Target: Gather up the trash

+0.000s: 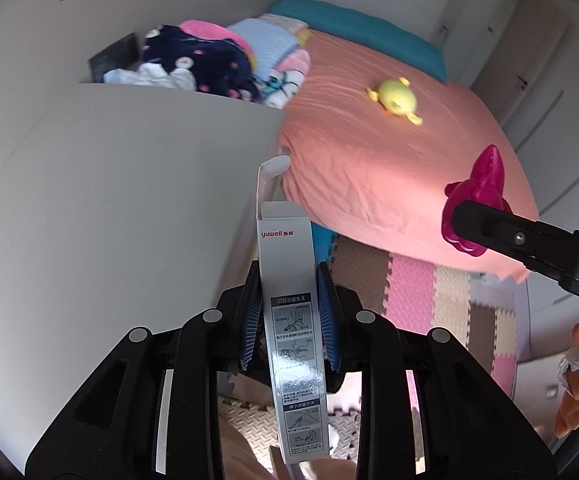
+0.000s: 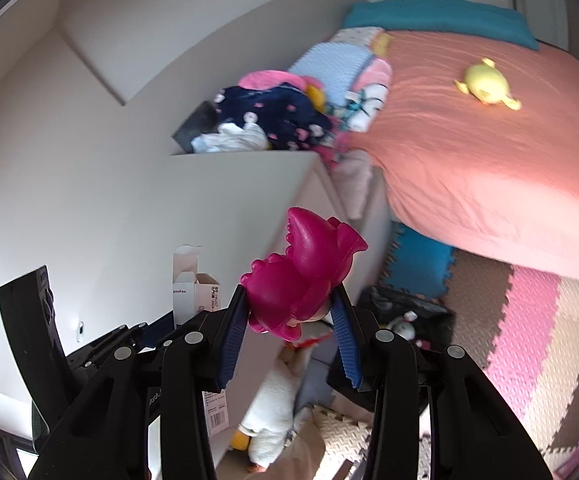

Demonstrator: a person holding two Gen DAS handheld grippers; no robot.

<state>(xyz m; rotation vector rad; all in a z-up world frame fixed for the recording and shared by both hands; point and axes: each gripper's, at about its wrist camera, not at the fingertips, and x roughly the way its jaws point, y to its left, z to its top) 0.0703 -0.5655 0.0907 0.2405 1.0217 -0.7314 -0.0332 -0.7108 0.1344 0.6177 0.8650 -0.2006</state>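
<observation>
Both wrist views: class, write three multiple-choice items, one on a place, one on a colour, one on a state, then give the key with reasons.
1. Where does the yellow toy lie?
A. on the bed
B. on the floor mats
C. on the white cabinet

2. What colour is the toy in the right gripper?
A. green
B. magenta
C. white

3. The top flap of the white box in the left gripper is:
A. taped shut
B. torn off
C. open

Key: 1 A, it rests on the orange sheet; 2 B, magenta plastic shows between the blue pads; 3 C, the flap stands up.
</observation>
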